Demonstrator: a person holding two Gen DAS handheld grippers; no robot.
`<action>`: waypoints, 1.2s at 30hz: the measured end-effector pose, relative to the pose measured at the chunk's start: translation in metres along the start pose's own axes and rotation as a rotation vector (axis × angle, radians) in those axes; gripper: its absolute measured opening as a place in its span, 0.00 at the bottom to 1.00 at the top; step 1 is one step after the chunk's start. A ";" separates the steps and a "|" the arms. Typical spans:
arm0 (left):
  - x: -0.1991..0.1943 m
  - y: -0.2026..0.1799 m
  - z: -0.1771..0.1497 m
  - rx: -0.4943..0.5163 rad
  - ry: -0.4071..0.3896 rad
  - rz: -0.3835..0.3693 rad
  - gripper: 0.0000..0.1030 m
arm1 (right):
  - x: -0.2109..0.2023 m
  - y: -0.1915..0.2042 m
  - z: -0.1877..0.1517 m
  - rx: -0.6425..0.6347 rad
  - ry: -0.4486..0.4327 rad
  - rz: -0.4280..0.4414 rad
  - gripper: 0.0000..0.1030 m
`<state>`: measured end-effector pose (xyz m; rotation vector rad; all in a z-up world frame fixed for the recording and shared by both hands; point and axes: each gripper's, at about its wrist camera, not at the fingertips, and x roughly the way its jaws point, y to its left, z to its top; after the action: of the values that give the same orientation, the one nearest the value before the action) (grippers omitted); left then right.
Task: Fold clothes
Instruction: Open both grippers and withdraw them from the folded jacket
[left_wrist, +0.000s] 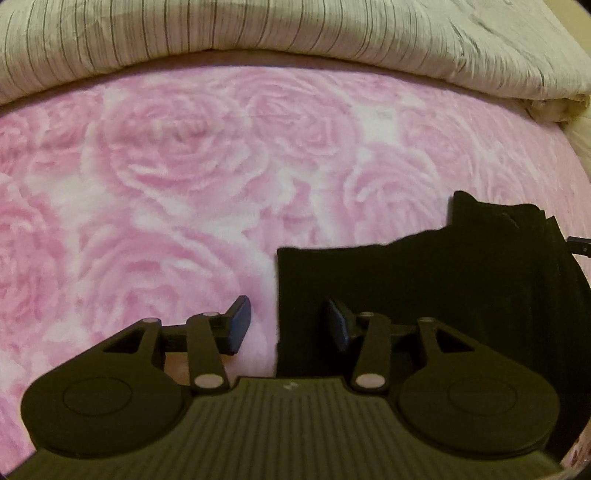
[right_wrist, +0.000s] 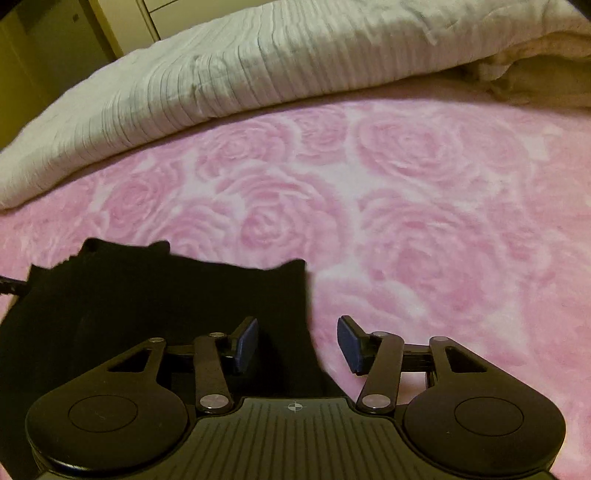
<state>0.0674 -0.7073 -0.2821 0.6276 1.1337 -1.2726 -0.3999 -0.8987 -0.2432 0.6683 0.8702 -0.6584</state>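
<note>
On the left wrist view, the left gripper (left_wrist: 288, 323) sits low over the bed with its 2 fingers spread apart and nothing between them. Its left pad (left_wrist: 239, 320) is over the pink rose blanket (left_wrist: 177, 177), and its right pad (left_wrist: 339, 325) is over the black garment (left_wrist: 424, 295). The garment's straight left edge runs right down the gap between them. This view alone catches a small dark tip (left_wrist: 580, 246) poking in at the far right edge, just past the garment; what it is cannot be told.

Over to the right wrist view, and it is the mirror picture: the right gripper (right_wrist: 298, 345) is released too, 2 fingers wide apart, gripping nothing. The garment (right_wrist: 166, 306) lies to its left and the blanket (right_wrist: 424, 221) to its right. Only this view shows a pale wall or cabinet (right_wrist: 55, 44) beyond the bed, at the upper left.

The count: 1 black garment, lying flat on the blanket, with uneven folded layers at its far edge. There is also 1 striped cream duvet (left_wrist: 295, 33) bunched along the far side, seen in both views (right_wrist: 258, 66). No containers are in sight.
</note>
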 end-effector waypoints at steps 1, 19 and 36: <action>0.002 0.000 0.000 0.000 -0.003 -0.006 0.32 | 0.007 -0.001 0.002 0.016 0.006 0.023 0.49; 0.013 -0.005 0.004 -0.014 -0.130 0.046 0.11 | -0.017 -0.001 0.013 0.005 -0.101 -0.055 0.16; -0.069 -0.090 -0.177 0.248 0.008 0.030 0.16 | -0.116 0.072 -0.171 0.002 0.123 -0.055 0.31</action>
<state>-0.0649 -0.5453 -0.2658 0.8304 0.9769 -1.3976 -0.4803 -0.6983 -0.2085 0.6944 1.0043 -0.6727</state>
